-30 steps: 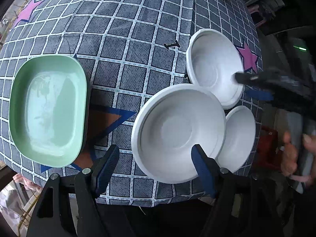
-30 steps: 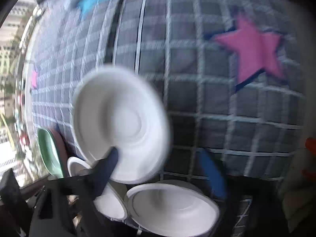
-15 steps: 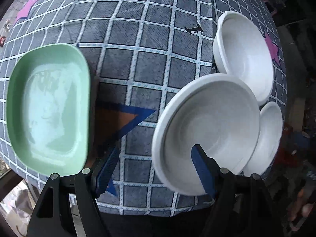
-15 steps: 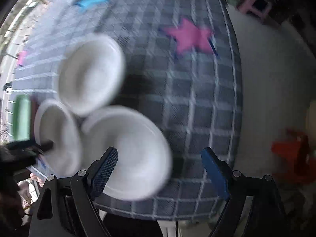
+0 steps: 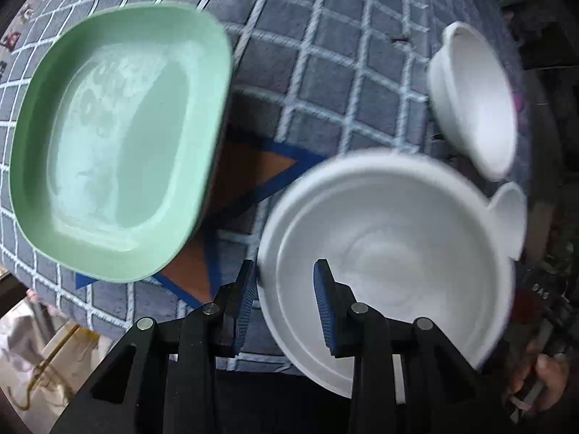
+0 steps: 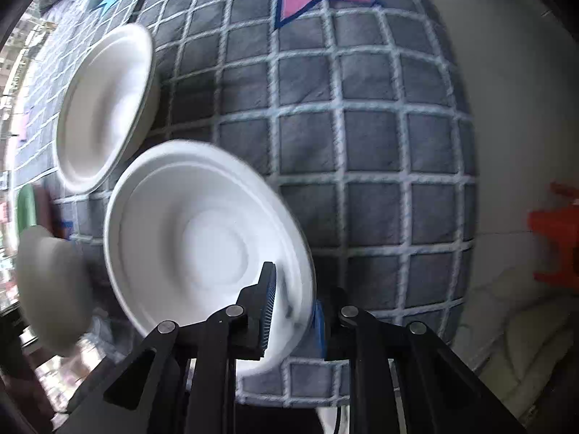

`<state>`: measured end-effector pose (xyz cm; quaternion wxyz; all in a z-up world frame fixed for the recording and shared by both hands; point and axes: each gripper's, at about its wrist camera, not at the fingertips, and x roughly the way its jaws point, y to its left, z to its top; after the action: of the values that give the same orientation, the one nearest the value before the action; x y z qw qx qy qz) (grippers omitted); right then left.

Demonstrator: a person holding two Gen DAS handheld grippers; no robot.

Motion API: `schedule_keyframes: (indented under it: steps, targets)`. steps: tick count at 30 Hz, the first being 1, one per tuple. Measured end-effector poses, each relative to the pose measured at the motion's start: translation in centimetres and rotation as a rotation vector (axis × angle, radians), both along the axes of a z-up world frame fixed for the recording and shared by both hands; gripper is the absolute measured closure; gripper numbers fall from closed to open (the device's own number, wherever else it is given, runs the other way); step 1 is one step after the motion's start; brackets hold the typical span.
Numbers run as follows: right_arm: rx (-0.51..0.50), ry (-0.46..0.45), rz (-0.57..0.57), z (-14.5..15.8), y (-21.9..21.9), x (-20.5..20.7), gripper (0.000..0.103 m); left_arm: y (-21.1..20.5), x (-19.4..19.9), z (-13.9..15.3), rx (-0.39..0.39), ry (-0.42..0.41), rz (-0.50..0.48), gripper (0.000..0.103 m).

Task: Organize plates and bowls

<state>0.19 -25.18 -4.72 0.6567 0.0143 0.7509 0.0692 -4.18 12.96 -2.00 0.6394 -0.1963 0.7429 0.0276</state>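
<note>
The left gripper (image 5: 284, 302) straddles the near rim of a large white moulded-fibre bowl (image 5: 391, 253), one blue pad outside the wall and one inside — the pads look closed onto the rim, though blur makes firm contact hard to confirm. The right gripper (image 6: 291, 311) is clenched on the rim of a second white round bowl (image 6: 202, 238), its pads pinching the wall from either side.

To do this step well, each grip should sit deep over the rim, since a thin fibre lip can flex and slip — lifting level, with no twist, looks safest. Just beside the right-held bowl, a third white bowl (image 6: 105, 105) lies on the grey grid-patterned tablecloth (image 6: 380, 137); in the left view it sits beyond the large bowl (image 5: 474, 108), a likely base for nesting. To the left rests a pale green rounded-square plastic plate (image 5: 119, 137), well apart from the bowls. I judge that stacking bowls by size, centred before letting go, avoids a tilted pile.
</note>
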Motion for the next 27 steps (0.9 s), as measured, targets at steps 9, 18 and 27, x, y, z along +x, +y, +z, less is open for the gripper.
schedule_keyframes:
  steps: [9, 18, 27]
  targets:
    - [-0.051, -0.089, 0.051, 3.4, -1.9, 1.6, 0.011, -1.3, 1.5, 2.1, 0.022, -0.071, -0.08, 0.036]
    - [-0.065, -0.194, 0.068, 5.7, 0.3, 2.4, 0.01, -1.9, 2.6, 6.1, -0.023, -0.135, -0.086, 0.036]
    - [-0.014, -0.206, 0.09, 10.3, 6.6, 1.6, 0.01, -2.0, 3.8, 9.4, 0.098, -0.185, -0.163, 0.02]
